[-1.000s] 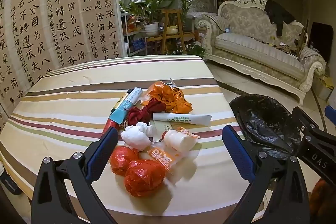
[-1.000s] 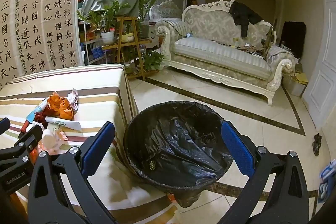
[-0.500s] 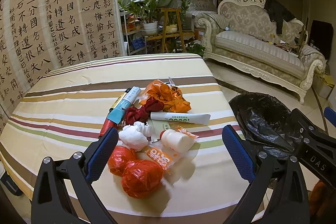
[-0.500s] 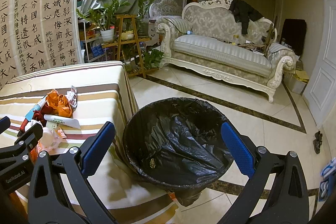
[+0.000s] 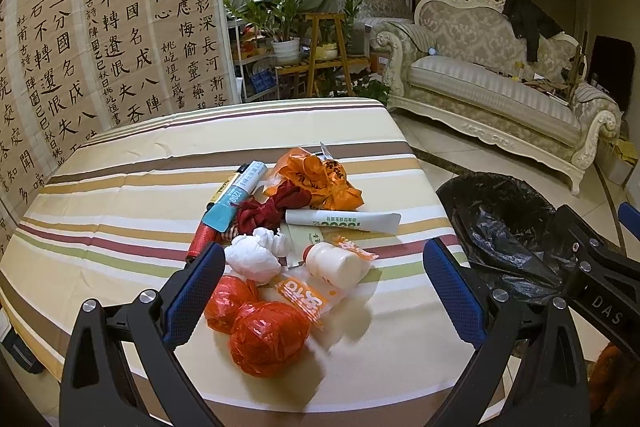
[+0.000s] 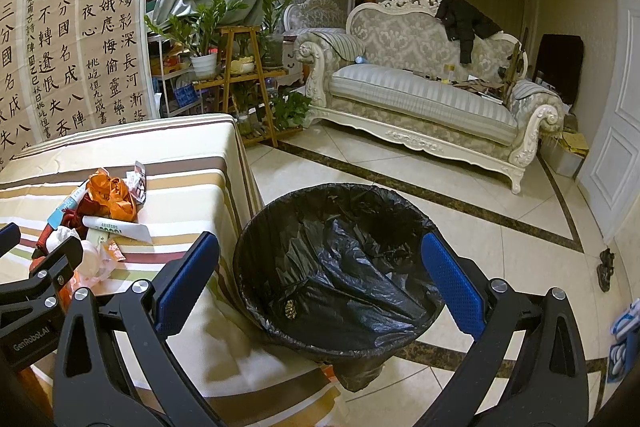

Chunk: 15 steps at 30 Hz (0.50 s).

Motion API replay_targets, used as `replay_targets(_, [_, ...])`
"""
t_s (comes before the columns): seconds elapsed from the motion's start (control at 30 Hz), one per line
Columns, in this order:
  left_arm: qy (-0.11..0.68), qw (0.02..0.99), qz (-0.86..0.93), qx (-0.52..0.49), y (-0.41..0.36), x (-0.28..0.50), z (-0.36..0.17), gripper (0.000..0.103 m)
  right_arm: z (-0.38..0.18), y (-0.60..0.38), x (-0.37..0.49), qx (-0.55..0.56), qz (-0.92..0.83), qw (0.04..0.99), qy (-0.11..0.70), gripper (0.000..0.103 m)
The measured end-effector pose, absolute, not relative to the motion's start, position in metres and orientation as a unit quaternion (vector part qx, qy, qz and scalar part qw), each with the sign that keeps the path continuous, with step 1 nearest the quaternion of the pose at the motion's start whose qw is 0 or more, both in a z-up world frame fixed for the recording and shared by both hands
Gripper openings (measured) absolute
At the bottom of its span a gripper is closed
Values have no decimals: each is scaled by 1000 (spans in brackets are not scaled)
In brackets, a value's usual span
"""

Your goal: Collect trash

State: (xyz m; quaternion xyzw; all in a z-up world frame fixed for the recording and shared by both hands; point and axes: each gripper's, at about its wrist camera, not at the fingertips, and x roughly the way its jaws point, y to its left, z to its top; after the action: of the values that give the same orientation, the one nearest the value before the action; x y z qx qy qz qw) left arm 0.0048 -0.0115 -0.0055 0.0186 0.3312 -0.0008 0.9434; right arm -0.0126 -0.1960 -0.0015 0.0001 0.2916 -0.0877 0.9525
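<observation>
The left gripper [image 5: 322,291] hangs over the near edge of the table [image 5: 120,195] with its blue pads spread wide and nothing between them. Directly ahead of it, inside the line of the two pads, lie two red balls [image 5: 256,315] of crumpled wrap, the nearest pieces of trash. Just beyond them sit a white wad [image 5: 254,255] on the left and a small white bottle [image 5: 338,261] on the right, the bottle lying on its side with its neck toward the left pad. An orange sachet [image 5: 306,297] lies between the bottle and the red balls. Farther on, a white tube [image 5: 344,220] lies across the view, its long axis running left to right. Beyond it are a red cloth [image 5: 272,211], a blue wrapper [image 5: 236,199] angled away to the right, and an orange bag [image 5: 320,179].

The right gripper [image 6: 316,279] is likewise spread and empty. It points down over the bin [image 6: 340,267], which stands on the floor just beside the table's right edge, lined with a black bag.

So the pile lies straight ahead of the left gripper, and the bin lies to its right. The left is judged the nearer hand for the first pick, likely the red balls, with a rightward carry to follow.
</observation>
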Motion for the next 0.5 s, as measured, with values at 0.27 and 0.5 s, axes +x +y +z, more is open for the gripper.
replay_targets(0.27, [333, 943, -1, 20, -12, 3, -9, 97, -4, -196, -13, 2, -88, 952, 292, 99])
replay_targets(0.5, [334, 942, -1, 20, -12, 3, -10, 97, -3, -197, -13, 2, -88, 952, 293, 99])
